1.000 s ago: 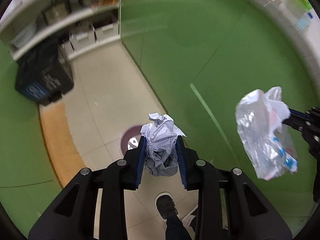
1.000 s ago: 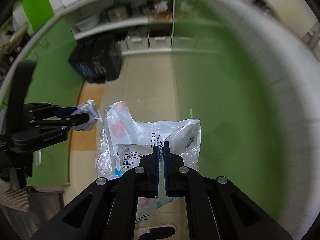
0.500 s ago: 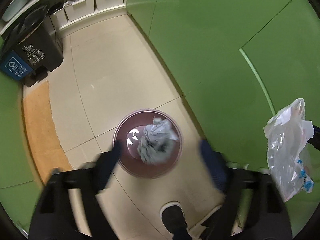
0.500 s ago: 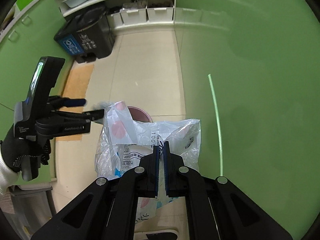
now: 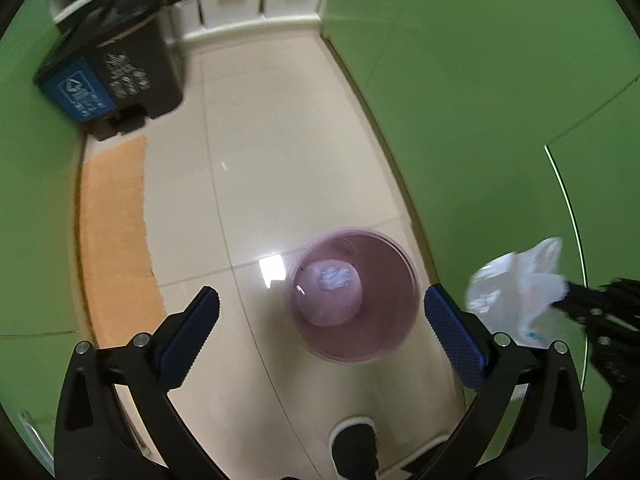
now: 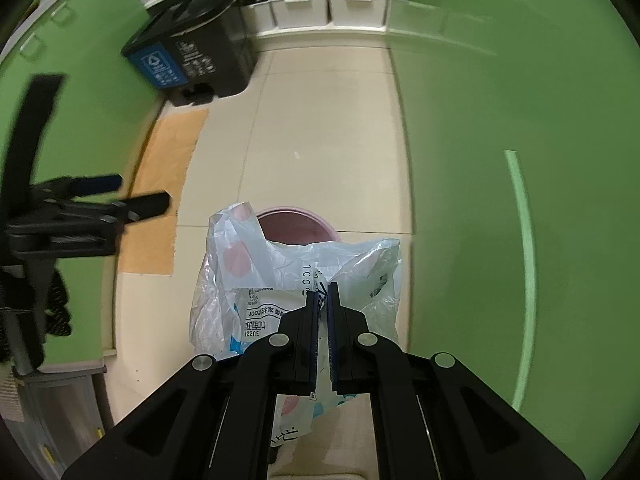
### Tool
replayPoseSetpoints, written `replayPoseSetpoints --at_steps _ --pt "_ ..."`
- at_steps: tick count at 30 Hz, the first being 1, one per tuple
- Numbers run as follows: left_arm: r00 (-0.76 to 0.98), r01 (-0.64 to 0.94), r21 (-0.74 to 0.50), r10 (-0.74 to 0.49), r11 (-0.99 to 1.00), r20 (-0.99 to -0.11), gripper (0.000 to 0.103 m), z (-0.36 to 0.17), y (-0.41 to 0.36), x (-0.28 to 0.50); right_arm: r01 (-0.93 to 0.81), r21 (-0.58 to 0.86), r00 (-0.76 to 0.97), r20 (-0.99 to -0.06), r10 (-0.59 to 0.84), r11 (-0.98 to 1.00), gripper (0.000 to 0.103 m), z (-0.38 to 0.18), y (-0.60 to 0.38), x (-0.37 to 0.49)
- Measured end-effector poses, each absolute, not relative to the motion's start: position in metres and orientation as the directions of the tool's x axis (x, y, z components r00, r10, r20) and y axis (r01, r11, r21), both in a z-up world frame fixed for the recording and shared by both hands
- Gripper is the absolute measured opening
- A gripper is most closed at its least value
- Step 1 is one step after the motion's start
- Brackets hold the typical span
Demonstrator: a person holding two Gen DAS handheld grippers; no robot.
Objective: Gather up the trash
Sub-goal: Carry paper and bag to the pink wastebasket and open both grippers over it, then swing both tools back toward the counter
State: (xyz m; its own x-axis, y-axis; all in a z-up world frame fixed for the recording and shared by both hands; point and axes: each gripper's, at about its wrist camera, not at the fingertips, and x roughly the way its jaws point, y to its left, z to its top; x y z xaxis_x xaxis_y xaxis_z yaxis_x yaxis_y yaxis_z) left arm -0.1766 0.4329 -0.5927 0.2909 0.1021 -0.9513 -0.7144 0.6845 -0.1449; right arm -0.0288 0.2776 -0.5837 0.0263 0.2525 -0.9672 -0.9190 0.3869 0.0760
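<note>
A pink round bin (image 5: 400, 344) stands on the tiled floor below my left gripper (image 5: 322, 299). Its jaws are opening wide and hold nothing between them. A crumpled grey-white paper ball (image 5: 334, 276) lies at the bottom of the bin. My right gripper (image 6: 323, 300) is shut on a clear plastic tissue wrapper (image 6: 288, 280), which hangs over the near side of the bin (image 6: 296, 224). The left wrist view shows that wrapper (image 5: 516, 292) at the right, beside the bin. The left gripper (image 6: 138, 192) appears at the left of the right wrist view.
A black pedal bin (image 5: 116, 76) with a blue recycling label stands at the far end of the floor, with an orange mat (image 5: 116, 216) in front of it. Green cabinet fronts (image 5: 480, 100) flank the aisle. White storage boxes (image 5: 256, 4) sit on a low shelf. A shoe (image 5: 354, 452) shows below.
My left gripper opened and the paper ball fell into the pink bin. Both grippers came down closer to the floor. The right one kept its grip on the wrapper.
</note>
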Motion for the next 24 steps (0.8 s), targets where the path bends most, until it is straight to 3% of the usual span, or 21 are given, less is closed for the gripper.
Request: replayPoseSetpoints --at_steps 7,10,11,12,14,24 --pt "0.239 -0.741 -0.116 0.098 0.662 -0.966 0.1 -0.596 0.443 -0.212 -0.932 0.101 -0.009 -0.967 0.256 0.347 0.005 -0.63 0.313 -0.048" --pt "0.244 -0.75 -0.104 0.127 0.654 -0.961 0.1 -0.593 0.444 -0.226 -0.938 0.09 -0.001 -0.966 0.257 0.335 0.015 -0.639 0.323 -0.055" --pt "0.249 -0.752 -0.101 0.139 0.651 -0.959 0.1 -0.592 0.444 -0.23 -0.939 0.086 0.003 -0.967 0.256 0.334 0.03 -0.639 0.324 -0.057" --pt "0.251 -0.754 -0.098 0.147 0.65 -0.957 0.1 -0.59 0.444 -0.233 -0.939 0.078 0.012 -0.966 0.26 0.334 0.056 -0.639 0.326 -0.059" --pt "0.256 -0.757 -0.092 0.163 0.647 -0.953 0.1 -0.584 0.443 -0.239 -0.94 0.07 0.027 -0.96 0.278 0.333 0.086 -0.632 0.323 -0.062" --pt "0.281 -0.748 -0.089 0.193 0.657 -0.94 0.1 -0.507 0.425 -0.242 -0.937 0.024 0.076 -0.96 0.27 0.347 0.097 -0.551 0.305 -0.072"
